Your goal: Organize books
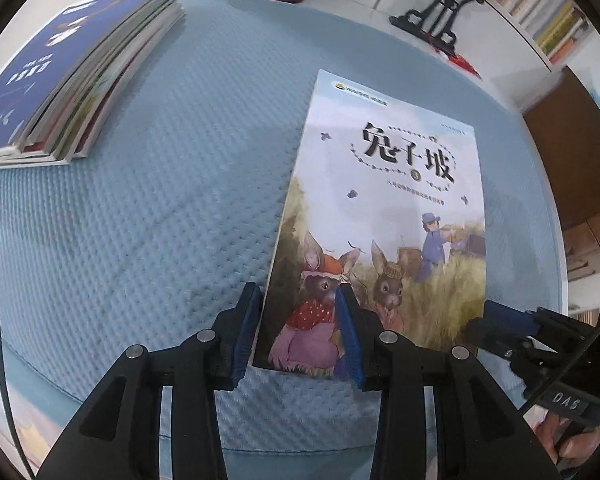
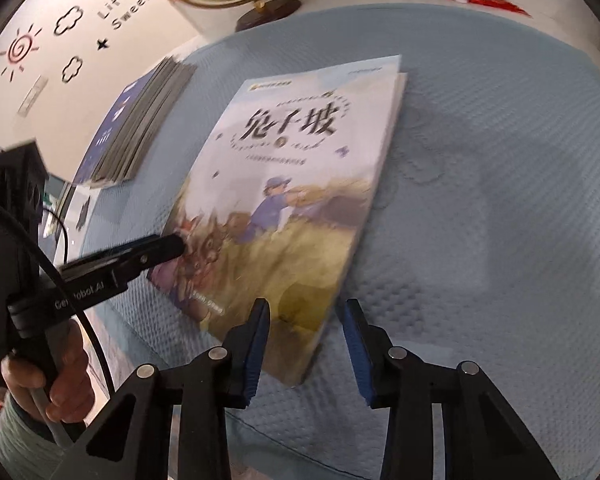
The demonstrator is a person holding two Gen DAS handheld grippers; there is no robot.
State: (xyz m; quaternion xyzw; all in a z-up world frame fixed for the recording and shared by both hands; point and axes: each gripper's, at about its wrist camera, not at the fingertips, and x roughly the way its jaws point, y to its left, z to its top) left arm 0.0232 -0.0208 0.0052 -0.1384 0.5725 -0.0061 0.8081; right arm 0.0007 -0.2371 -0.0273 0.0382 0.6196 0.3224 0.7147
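One illustrated rabbit-cover paperback [image 1: 379, 216] lies loose on my blue quilted table [image 1: 160, 220], well apart from the stacked blue-covered books [image 1: 72, 80] at far left; stacking is partly done. Left hand-held gripper [image 1: 298, 332] grips its near corner, jaws narrow.

From the right wrist, my right hand-held gripper [image 2: 305, 348] hangs narrowly parted over the paperback's [image 2: 292, 184] near corner, gripping nothing; open cloth to its right.
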